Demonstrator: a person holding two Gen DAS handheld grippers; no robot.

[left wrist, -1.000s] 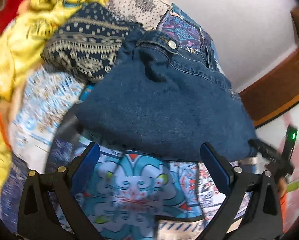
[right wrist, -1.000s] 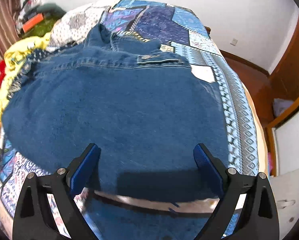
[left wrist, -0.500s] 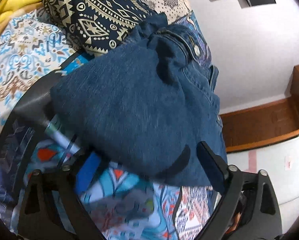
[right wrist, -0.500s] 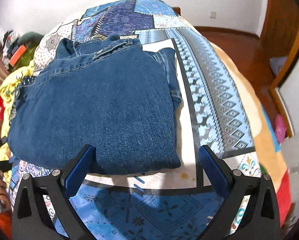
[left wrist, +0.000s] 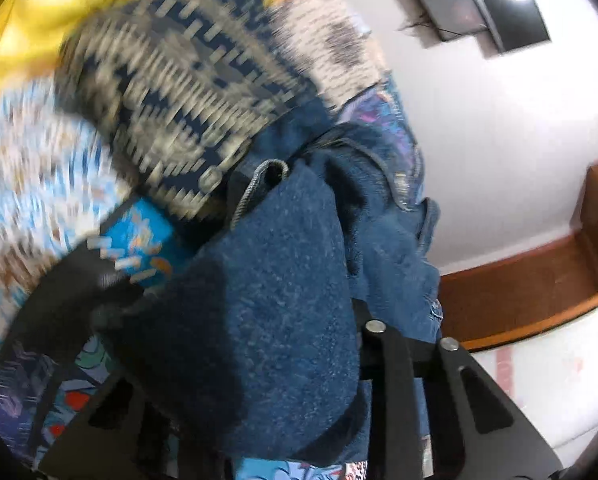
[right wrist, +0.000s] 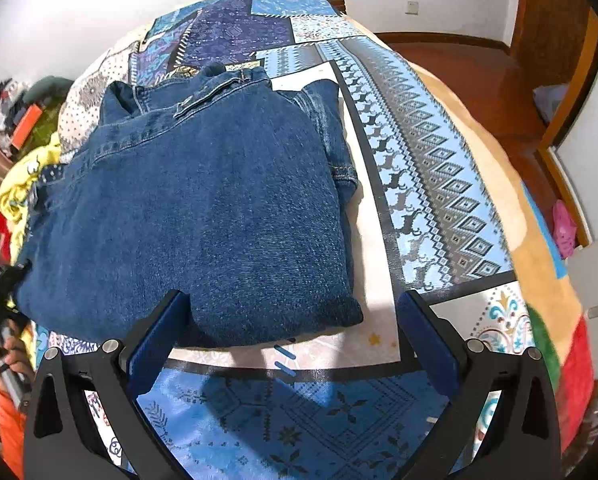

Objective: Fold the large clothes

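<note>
A folded blue denim garment (right wrist: 203,208) lies on the patchwork bedspread (right wrist: 431,168). My right gripper (right wrist: 291,344) is open and empty, just in front of the garment's near edge, its left finger touching the fold. In the blurred left wrist view the denim (left wrist: 283,300) fills the space between the fingers of my left gripper (left wrist: 259,360) and bulges over them. The fingertips are hidden by the cloth, so whether they pinch it does not show.
A pile of other clothes lies left of the denim: a navy patterned one (left wrist: 171,92) and a yellow one (left wrist: 31,28). The yellow one shows in the right wrist view (right wrist: 19,188). Wooden floor (right wrist: 479,68) lies beyond the bed's right edge.
The left gripper has pushed into the denim's left side, which now bunches between its fingers. The right gripper has drawn back a little from the near edge.
</note>
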